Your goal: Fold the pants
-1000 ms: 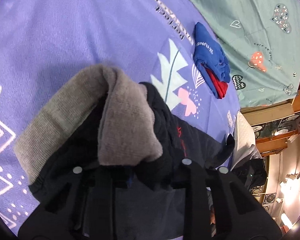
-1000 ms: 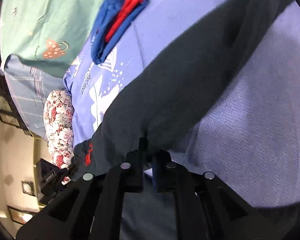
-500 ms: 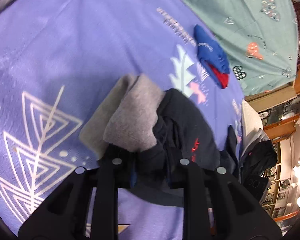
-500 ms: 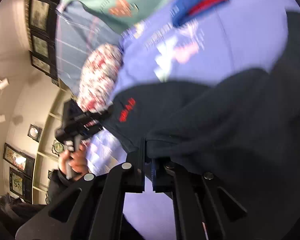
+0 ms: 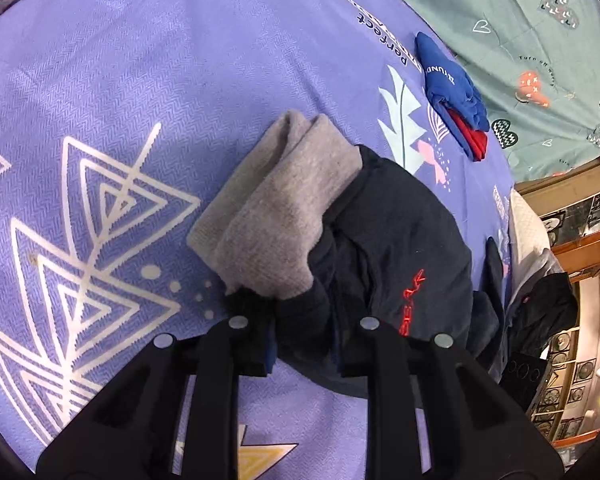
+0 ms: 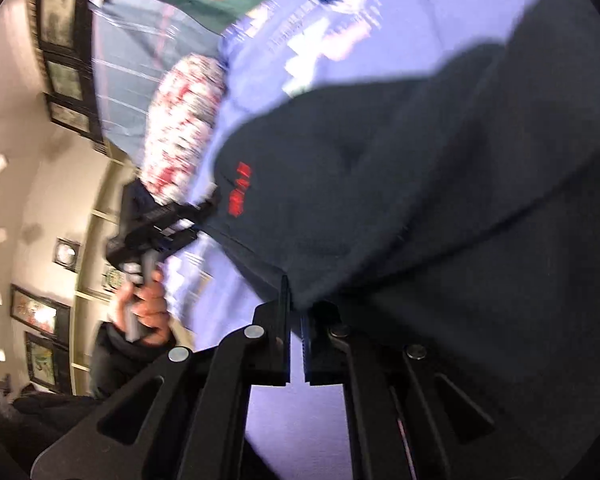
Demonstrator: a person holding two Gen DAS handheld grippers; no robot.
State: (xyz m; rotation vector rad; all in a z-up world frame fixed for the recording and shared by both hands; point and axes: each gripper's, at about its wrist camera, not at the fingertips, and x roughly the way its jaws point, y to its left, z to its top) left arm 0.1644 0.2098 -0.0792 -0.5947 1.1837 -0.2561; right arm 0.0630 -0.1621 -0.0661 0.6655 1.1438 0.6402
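The dark pants (image 5: 396,240) with a red logo and a grey fleece lining (image 5: 276,212) lie bunched on the purple bedspread (image 5: 120,100). My left gripper (image 5: 306,340) is shut on a thick fold of the pants, the grey lining turned out just ahead of the fingers. In the right wrist view the pants (image 6: 400,168) hang as a broad dark sheet, and my right gripper (image 6: 298,312) is shut on their edge. The left gripper (image 6: 156,232) and the hand (image 6: 148,308) holding it show at the left of that view, at the pants' far corner.
A folded blue and red garment (image 5: 456,92) lies further up the bedspread, near a green sheet (image 5: 520,20). A floral pillow (image 6: 184,120) sits at the bed's edge. Dark clothes (image 5: 540,312) are heaped at the right, by wooden shelves.
Both grippers kept their hold and carried the pants across the bed. The bundle in the left gripper settled lower onto the bedspread. The right view swung round until the left gripper and hand came into sight.
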